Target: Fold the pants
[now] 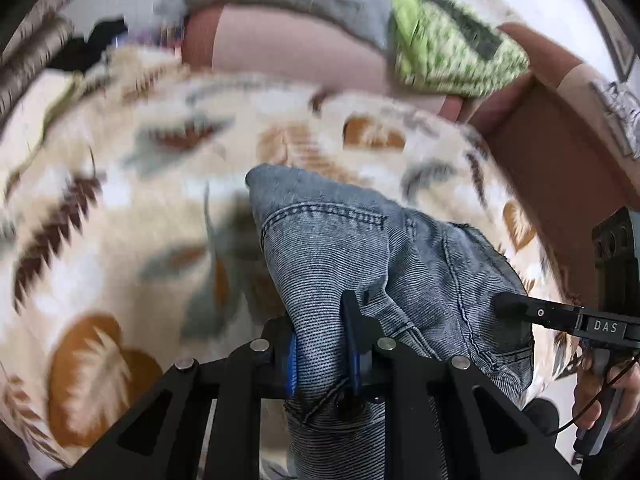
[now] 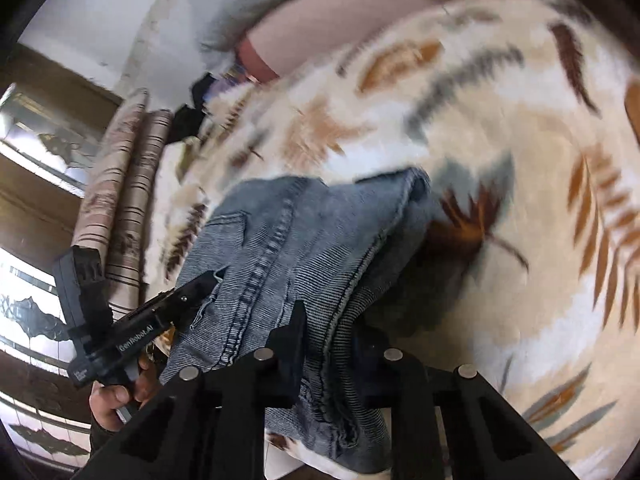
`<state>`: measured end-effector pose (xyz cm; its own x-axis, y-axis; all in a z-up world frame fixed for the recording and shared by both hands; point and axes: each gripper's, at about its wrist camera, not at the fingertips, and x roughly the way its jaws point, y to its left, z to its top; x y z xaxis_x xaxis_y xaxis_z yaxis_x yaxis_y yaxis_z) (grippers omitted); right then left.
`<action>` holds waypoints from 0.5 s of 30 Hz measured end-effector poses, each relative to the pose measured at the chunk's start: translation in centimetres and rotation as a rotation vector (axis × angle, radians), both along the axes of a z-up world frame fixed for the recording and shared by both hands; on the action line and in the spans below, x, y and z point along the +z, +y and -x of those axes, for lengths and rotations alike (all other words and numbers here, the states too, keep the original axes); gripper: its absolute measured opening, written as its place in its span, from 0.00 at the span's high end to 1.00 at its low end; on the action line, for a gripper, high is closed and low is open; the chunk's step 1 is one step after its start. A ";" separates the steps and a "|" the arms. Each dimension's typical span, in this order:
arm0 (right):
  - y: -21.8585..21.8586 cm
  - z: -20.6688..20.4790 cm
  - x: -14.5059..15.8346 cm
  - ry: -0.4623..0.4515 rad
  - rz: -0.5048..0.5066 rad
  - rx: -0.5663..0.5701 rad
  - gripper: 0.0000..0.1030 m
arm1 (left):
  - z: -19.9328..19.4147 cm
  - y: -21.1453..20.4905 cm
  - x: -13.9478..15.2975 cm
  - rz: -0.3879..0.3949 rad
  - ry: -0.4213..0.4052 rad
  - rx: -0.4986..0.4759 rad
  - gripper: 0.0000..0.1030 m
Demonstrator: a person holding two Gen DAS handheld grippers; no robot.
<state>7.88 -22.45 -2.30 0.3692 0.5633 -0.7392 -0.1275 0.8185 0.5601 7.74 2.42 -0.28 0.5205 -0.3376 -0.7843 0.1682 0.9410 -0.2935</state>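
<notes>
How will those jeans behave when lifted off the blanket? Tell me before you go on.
The jeans will probably sag and drape: they bunch where the left gripper and right gripper pinch them. Thick doubled denim suggests some weight. The ribbed weave likely resists slipping.

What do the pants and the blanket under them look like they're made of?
Pants: blue denim, faded, with a ribbed weave and raised double stitching along the seams; likely cotton. Both grippers pinch folds of it, left and right. Blanket: soft plush, probably fleece, matte cream with a brown and grey leaf print; motion blur hides the pile.
</notes>
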 end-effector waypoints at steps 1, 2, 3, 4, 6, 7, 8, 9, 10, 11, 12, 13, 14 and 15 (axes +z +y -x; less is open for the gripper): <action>0.2 -0.5 1.1 -0.032 0.002 0.003 0.80 | -0.4 0.3 1.2 -0.008 -0.040 0.003 0.81; 0.5 -1.1 1.9 -0.052 -0.002 0.000 0.80 | -0.7 0.6 1.8 -0.016 -0.063 0.006 0.81; 0.6 -1.7 2.7 -0.069 -0.008 -0.004 0.80 | -1.1 0.9 2.5 -0.019 -0.084 0.008 0.80; 1.1 -2.3 3.2 -0.087 -0.006 -0.007 0.80 | -1.7 1.2 2.9 -0.011 -0.099 0.012 0.81; 1.6 -3.4 3.7 -0.114 0.009 -0.011 0.80 | -2.8 1.9 3.2 0.001 -0.124 0.018 0.80; 1.9 -4.0 3.6 -0.122 0.017 -0.014 0.80 | -3.2 2.0 3.1 -0.003 -0.135 0.019 0.80; 2.0 -4.5 3.3 -0.115 0.017 -0.019 0.80 | -3.8 2.1 2.6 -0.012 -0.137 0.017 0.80; 2.2 -5.0 2.6 -0.096 0.011 -0.027 0.80 | -4.4 2.2 1.8 -0.021 -0.123 0.019 0.79; 2.5 -5.4 1.6 -0.079 0.012 -0.039 0.80 | -5.1 2.1 0.9 -0.027 -0.105 0.022 0.77; 2.5 -5.5 0.7 -0.067 0.022 -0.047 0.79 | -5.8 1.9 -0.5 -0.035 -0.080 0.030 0.75; 3.0 -5.9 -0.6 -0.046 0.039 -0.051 0.79 | -6.2 1.9 -1.8 -0.052 -0.051 0.038 0.64; 3.2 -6.1 -2.3 -0.005 0.059 -0.049 0.76 | -6.7 1.8 -3.4 -0.090 -0.006 0.045 0.45; 3.4 -6.5 -4.3 0.054 0.096 -0.051 0.74 | -7.0 1.7 -5.2 -0.154 0.047 0.057 0.36; 3.5 -6.6 -5.7 0.092 0.137 -0.055 0.72 | -7.0 1.6 -6.3 -0.197 0.079 0.066 0.31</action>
<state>14.49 -18.96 -7.96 0.3244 0.4359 -0.8395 -0.0338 0.8923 0.4502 14.71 4.07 -6.58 0.4706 -0.1409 -0.8710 0.0884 0.9897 -0.1124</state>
